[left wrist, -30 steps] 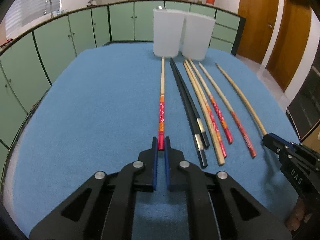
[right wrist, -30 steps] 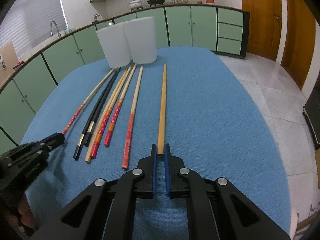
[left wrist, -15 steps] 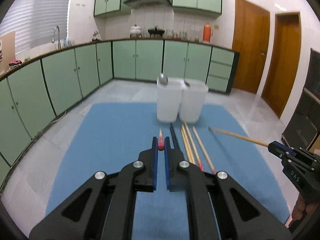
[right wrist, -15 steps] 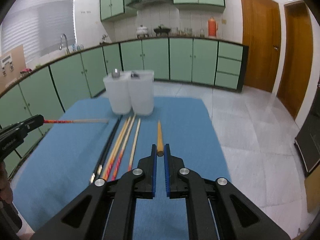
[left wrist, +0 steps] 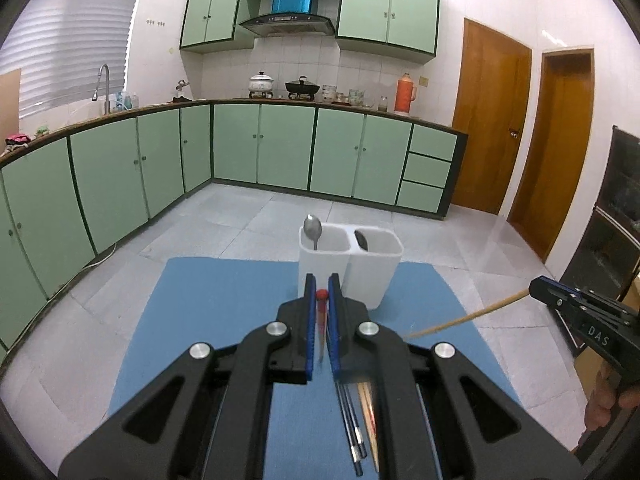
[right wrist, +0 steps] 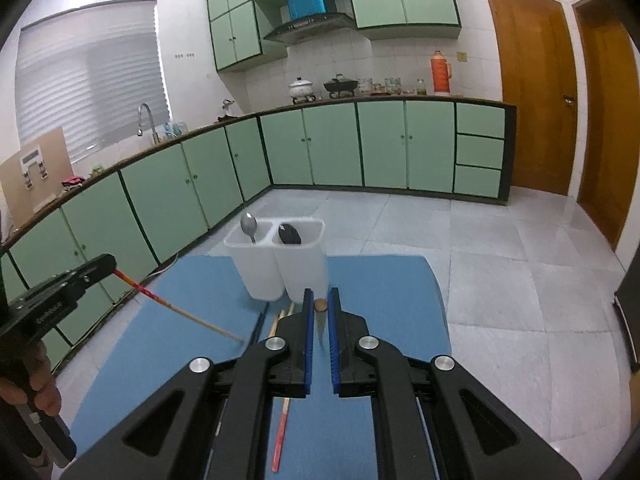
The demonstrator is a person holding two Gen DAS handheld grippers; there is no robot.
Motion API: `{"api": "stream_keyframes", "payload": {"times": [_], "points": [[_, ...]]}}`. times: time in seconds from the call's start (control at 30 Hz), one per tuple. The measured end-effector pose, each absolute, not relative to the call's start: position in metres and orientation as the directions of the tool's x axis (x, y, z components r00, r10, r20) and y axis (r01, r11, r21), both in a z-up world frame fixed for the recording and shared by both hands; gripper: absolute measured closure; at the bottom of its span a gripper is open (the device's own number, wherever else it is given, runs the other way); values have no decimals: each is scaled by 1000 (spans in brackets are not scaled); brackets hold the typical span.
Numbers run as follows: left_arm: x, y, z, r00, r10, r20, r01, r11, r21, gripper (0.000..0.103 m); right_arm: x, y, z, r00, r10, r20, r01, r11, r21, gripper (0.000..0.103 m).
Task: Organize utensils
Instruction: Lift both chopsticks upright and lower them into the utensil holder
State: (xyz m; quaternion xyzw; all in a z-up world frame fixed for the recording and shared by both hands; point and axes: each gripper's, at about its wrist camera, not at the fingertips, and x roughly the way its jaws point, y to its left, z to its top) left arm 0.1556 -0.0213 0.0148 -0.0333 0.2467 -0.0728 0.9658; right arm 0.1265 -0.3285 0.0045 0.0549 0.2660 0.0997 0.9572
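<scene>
My left gripper is clenched on the red end of a wooden chopstick with orange bands, held above the blue mat, its shaft slanting down. My right gripper grasps a plain bamboo chopstick by its butt end. The white two-compartment plastic holder stands at the mat's far edge with a metal spoon in its left compartment, and the other chopsticks lie on the mat below.
</scene>
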Motion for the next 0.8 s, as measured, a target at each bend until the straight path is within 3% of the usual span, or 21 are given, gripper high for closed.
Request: {"api": "stream_keyframes", "payload": {"times": [0.43, 0.8], "points": [[171, -26, 48, 889, -196, -415, 159, 980, -123, 98, 150, -320, 42, 854, 258, -451, -227, 966, 124, 96], [191, -36, 111, 948, -196, -250, 169, 977, -128, 98, 170, -320, 111, 911, 273, -310, -255, 962, 98, 96]]}}
